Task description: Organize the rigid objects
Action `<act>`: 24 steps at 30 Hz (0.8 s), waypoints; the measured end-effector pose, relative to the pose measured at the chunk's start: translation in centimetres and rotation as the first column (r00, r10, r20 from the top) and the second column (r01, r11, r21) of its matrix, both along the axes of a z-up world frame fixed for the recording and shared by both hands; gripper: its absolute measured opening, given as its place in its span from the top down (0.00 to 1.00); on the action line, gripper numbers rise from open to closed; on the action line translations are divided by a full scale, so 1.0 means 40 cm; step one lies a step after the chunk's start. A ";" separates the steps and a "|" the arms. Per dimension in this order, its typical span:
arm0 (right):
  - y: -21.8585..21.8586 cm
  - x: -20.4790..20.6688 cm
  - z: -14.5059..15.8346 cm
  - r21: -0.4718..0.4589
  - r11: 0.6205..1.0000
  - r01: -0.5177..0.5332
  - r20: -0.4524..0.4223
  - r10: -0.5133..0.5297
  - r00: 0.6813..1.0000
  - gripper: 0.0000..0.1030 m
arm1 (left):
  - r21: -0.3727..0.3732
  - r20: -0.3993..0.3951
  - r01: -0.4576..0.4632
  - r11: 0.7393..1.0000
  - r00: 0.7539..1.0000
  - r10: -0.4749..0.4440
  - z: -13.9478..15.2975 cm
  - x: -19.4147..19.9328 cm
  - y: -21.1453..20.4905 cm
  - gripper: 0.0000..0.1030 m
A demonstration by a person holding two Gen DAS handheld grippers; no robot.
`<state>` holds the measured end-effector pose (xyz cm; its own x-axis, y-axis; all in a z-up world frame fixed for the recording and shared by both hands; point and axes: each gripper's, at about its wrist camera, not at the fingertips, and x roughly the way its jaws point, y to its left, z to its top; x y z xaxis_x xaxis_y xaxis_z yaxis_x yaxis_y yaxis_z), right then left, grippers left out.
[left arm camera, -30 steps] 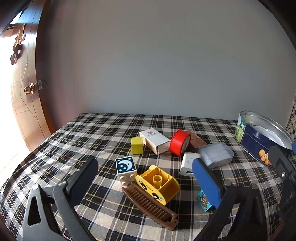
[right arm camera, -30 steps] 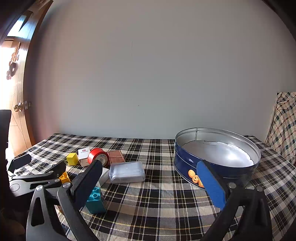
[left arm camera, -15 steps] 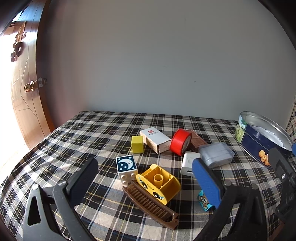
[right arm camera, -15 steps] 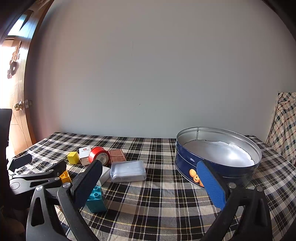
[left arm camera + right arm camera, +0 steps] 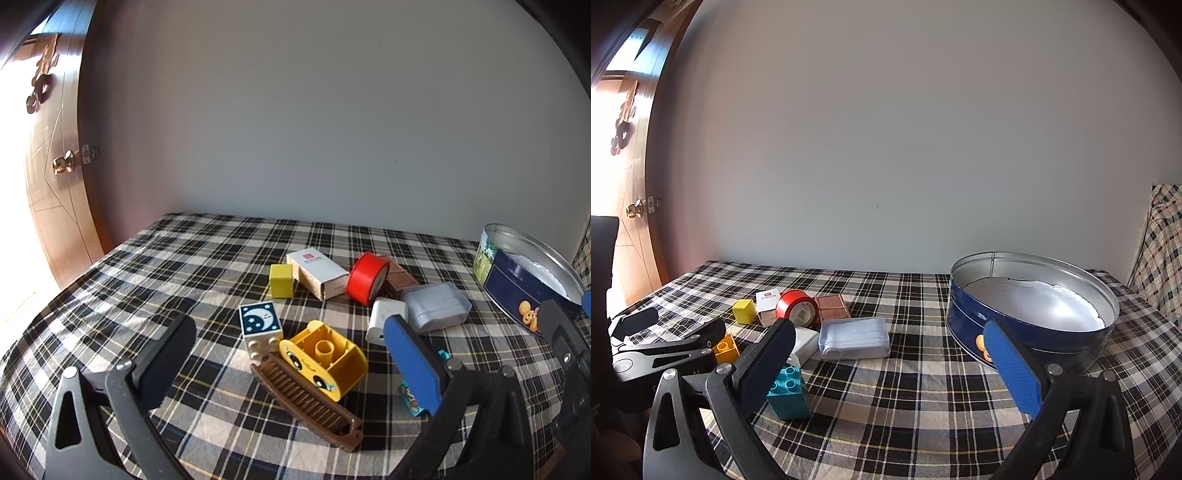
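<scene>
Left gripper: fingers spread, empty, above brown comb touching yellow block. Right gripper: fingers spread, empty. Teal block beside its left finger. Blue tin on plaid cloth, right of pile.

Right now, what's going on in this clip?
A person holds tongs in each hand over a plaid-covered surface; both the left tongs and right tongs are open and hold nothing. A pile of small items lies loose: a brown comb against a yellow toy block, a red tape roll, a clear plastic case and a teal block. The blue cookie tin looks empty, so sorting has not visibly begun.
</scene>
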<state>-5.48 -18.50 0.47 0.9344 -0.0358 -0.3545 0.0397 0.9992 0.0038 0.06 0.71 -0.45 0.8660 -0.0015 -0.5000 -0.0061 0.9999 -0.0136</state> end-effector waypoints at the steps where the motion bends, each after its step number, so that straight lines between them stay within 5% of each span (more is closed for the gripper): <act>1: -0.001 0.001 -0.001 0.003 1.000 -0.006 -0.004 0.006 1.000 0.00 | -0.003 -0.006 -0.001 1.000 1.000 0.001 -0.001 -0.001 0.004 0.00; 13: 0.018 0.017 -0.021 0.041 0.989 -0.144 -0.097 0.147 0.984 0.00 | 0.028 -0.033 0.004 1.000 0.999 -0.003 -0.009 -0.025 0.048 0.00; 24: 0.106 0.084 -0.073 0.013 0.954 -0.301 -0.322 0.289 0.902 0.03 | 0.018 -0.110 0.037 0.999 0.993 -0.034 -0.030 -0.049 0.143 0.00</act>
<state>-2.14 -14.27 -2.46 0.7428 0.2056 -0.6371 -0.2634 0.9647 0.0042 -1.89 6.42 -1.63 0.8058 -0.0201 -0.5918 0.0291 0.9996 0.0056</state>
